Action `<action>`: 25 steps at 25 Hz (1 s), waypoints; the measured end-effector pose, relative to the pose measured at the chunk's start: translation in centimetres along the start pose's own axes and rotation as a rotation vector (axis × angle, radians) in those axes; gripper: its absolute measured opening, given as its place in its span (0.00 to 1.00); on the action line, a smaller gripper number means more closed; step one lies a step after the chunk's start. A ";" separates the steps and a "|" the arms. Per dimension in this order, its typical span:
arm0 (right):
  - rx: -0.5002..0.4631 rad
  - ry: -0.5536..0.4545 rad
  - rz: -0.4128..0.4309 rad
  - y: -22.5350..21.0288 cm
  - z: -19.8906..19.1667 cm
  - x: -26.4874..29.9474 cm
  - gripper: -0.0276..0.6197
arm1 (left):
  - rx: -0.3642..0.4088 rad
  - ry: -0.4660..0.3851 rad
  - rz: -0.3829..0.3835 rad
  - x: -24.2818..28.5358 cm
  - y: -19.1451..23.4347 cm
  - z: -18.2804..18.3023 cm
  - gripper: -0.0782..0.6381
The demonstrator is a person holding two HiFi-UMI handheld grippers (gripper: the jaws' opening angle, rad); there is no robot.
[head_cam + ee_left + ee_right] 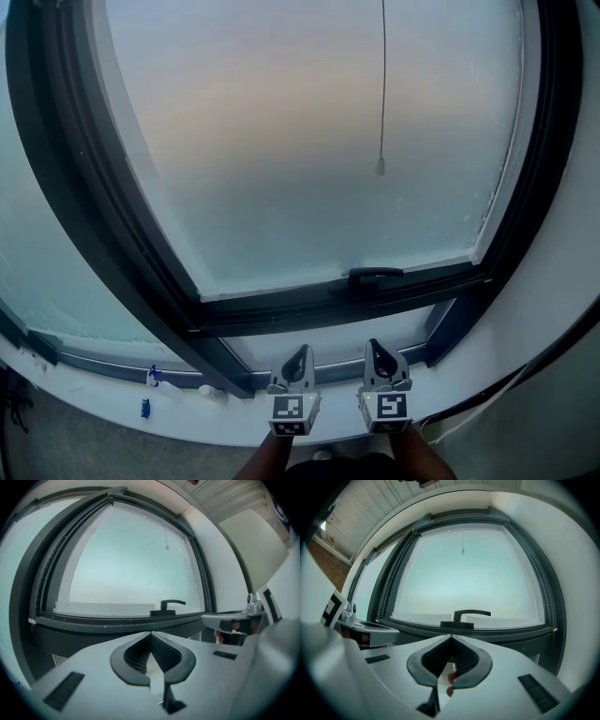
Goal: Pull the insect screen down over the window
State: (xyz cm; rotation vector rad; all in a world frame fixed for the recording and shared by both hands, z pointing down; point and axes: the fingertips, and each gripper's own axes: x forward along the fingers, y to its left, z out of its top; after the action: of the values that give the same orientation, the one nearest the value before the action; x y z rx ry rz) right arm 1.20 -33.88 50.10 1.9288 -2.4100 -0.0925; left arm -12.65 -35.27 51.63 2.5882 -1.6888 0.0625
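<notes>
The window [281, 141] has a dark frame and frosted glass. A thin pull cord with a small end piece [381, 167] hangs in front of the pane at upper right; I also see that cord end [167, 548] in the left gripper view and the cord end [462, 551] in the right one. No screen shows over the glass. A dark window handle [375, 276] lies on the bottom rail. My left gripper [299, 354] and right gripper [377, 349] stand side by side below the rail, both shut and holding nothing, pointing level at the window.
A white sill [216, 417] runs under the frame, with two small blue items [145, 408] at its left. Another pane [37, 234] adjoins on the left. A dark cable [497, 386] runs along the wall at lower right.
</notes>
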 end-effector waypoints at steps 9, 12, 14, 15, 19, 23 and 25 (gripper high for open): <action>0.001 -0.028 -0.001 -2.1 1.9 1.6 0.05 | 0.006 -0.029 0.031 1.5 0.6 2.1 0.10; -0.011 -0.042 0.016 -2.3 2.9 1.9 0.05 | 0.006 -0.033 0.036 1.8 0.1 2.3 0.10; -0.016 -0.053 0.027 -2.5 3.7 2.2 0.05 | 0.009 -0.039 0.039 2.1 -0.1 2.6 0.10; -0.014 -0.063 0.028 -2.7 4.0 2.3 0.05 | 0.012 -0.045 0.037 2.3 -0.3 2.9 0.10; -0.009 -0.109 0.030 -3.6 5.0 2.8 0.05 | 0.035 -0.087 0.023 3.4 -1.4 4.5 0.10; -0.008 -0.155 0.042 -4.2 6.7 3.2 0.05 | 0.072 -0.127 0.030 4.1 -2.1 6.5 0.10; -0.011 -0.180 0.044 -4.4 7.9 3.4 0.05 | 0.081 -0.152 0.032 4.6 -2.2 7.6 0.10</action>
State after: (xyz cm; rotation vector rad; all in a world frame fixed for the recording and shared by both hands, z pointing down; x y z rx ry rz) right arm 4.07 -38.09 41.88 1.9394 -2.5554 -0.2887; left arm -8.74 -39.11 44.31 2.6869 -1.8133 -0.0680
